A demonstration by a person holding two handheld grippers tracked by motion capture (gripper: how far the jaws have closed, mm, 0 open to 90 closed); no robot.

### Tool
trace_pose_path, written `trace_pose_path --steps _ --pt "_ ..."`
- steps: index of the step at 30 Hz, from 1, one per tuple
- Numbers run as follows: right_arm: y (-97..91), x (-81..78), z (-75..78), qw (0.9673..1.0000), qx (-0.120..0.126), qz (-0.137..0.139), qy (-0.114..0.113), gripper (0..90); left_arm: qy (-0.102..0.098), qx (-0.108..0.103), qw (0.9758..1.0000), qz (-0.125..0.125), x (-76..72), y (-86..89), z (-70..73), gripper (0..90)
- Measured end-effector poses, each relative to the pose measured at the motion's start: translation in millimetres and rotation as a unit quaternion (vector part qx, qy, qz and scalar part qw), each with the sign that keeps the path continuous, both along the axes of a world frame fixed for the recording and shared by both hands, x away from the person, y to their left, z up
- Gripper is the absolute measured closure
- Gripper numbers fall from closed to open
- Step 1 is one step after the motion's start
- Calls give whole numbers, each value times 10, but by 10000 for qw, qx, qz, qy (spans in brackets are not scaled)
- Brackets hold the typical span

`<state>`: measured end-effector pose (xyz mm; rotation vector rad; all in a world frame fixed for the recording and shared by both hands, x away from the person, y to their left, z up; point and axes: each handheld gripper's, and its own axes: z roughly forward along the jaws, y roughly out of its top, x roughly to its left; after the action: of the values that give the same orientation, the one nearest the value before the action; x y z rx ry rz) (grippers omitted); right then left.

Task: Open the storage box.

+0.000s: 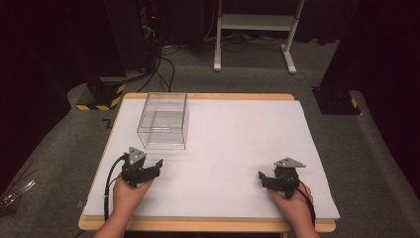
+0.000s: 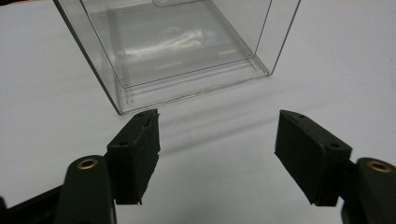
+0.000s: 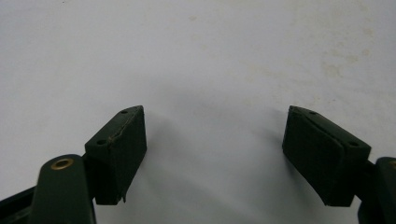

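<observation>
A clear plastic box [image 1: 163, 121] stands on the white table top [image 1: 233, 148] at the back left. My left gripper [image 1: 157, 166] is held in a hand at the front left, just short of the box, and it is open with nothing between its jaws. The left gripper view has the clear plastic box [image 2: 182, 46] close ahead of the left gripper [image 2: 217, 142], lying open towards the camera with its inside empty. At the front right a hand holds my right gripper [image 1: 262, 177], open above the bare white top. In its own view the right gripper [image 3: 215, 140] has nothing between its pads.
The white top lies on a wooden table [image 1: 208, 96] whose edge shows at the back. Beyond the table are a white desk frame [image 1: 257, 29], black cables [image 1: 163, 69] on grey carpet, and a yellow-and-black striped base [image 1: 101, 96] at the left.
</observation>
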<state>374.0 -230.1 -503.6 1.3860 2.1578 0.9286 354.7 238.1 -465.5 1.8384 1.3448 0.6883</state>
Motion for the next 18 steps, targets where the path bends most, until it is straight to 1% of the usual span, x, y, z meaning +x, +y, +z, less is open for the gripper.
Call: trace_pose_path --steps 2,5,7,8,11,12,14,16,18 --pt "-1 0 0 10000 4 2 2 216 -14 -16 10000 14 19 -7 10 298" --pt "-1 0 0 10000 3 2 0 216 -55 -27 10000 38 96 -34 51 280" --pt "-1 0 0 10000 5 1 3 216 -38 -32 10000 54 117 -44 59 272" --pt "-4 2 0 10000 6 9 -3 216 -55 -2 10000 82 145 -57 67 268" --pt "-4 2 0 10000 7 11 -4 216 -75 -25 9999 115 220 -87 93 255" --pt "-4 2 1 10000 8 12 -3 216 -75 -25 9999 115 220 -87 93 255" --pt "-5 2 1 10000 14 11 1 216 -46 -19 9999 163 282 -108 105 237" --pt "-3 0 1 10000 23 1 12 216 -39 49 9998 169 322 -127 112 225" --pt "-4 0 1 10000 22 0 10 216 -30 74 9998 174 338 -136 115 216"
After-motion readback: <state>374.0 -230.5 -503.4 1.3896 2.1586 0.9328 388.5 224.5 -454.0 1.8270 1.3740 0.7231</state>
